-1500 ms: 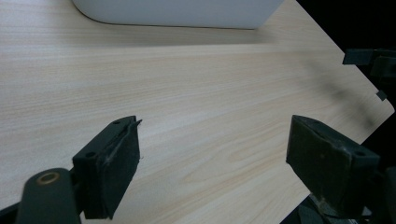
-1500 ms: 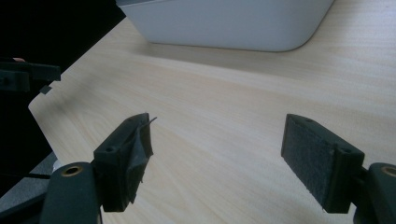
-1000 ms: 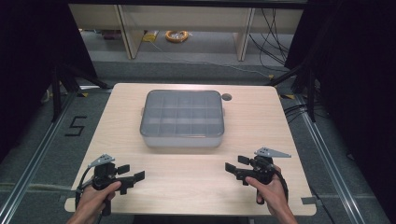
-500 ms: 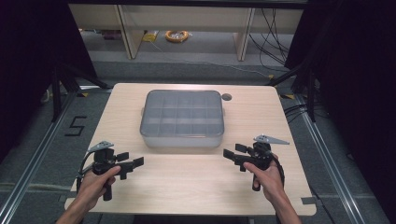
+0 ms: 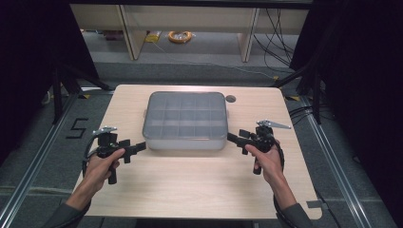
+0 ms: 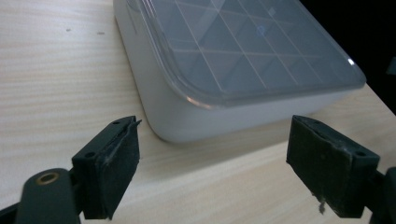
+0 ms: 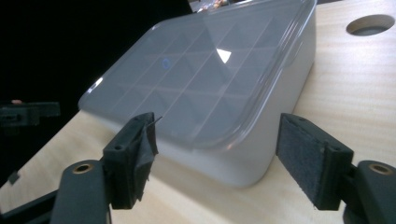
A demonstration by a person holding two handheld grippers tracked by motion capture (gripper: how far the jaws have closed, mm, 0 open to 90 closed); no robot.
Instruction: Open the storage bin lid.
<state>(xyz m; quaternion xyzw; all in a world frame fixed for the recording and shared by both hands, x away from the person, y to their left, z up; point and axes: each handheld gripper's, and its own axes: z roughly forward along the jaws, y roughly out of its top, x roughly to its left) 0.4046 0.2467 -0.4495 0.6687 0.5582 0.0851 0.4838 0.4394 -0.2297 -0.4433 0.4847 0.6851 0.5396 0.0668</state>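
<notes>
A grey compartment box (image 5: 185, 121) with a clear lid sat near the middle of a pale wooden table (image 5: 199, 190), its long side facing the person who worked at the near edge. The lid was closed over a grid of compartments, whose contents could not be made out.

The left gripper (image 5: 136, 147), held in the person's left hand (image 5: 102, 164), pointed at the box's near left corner and stood just beside it without touching. In the left gripper view its jaws were spread wide, with that rounded corner of the box (image 6: 233, 70) ahead of them and bare table between the pads (image 6: 114, 172).

The right gripper (image 5: 236, 137), held in the right hand (image 5: 266, 159), came in at the near right corner (a mirror of the other side), also just short of the box wall. Its jaws had just been closing a little, yet in the right gripper view they stood well apart, with the corner of the box (image 7: 210, 93) ahead of them and nothing pressed between the pads (image 7: 306, 158). The other gripper (image 7: 28, 114) showed dimly at the far left of that view.

A round hole (image 5: 231, 99) in the tabletop lay beyond the box's far right corner, close to it. On the floor beyond the table a coiled orange cable (image 5: 180, 35) lay beside a shelf leg.
</notes>
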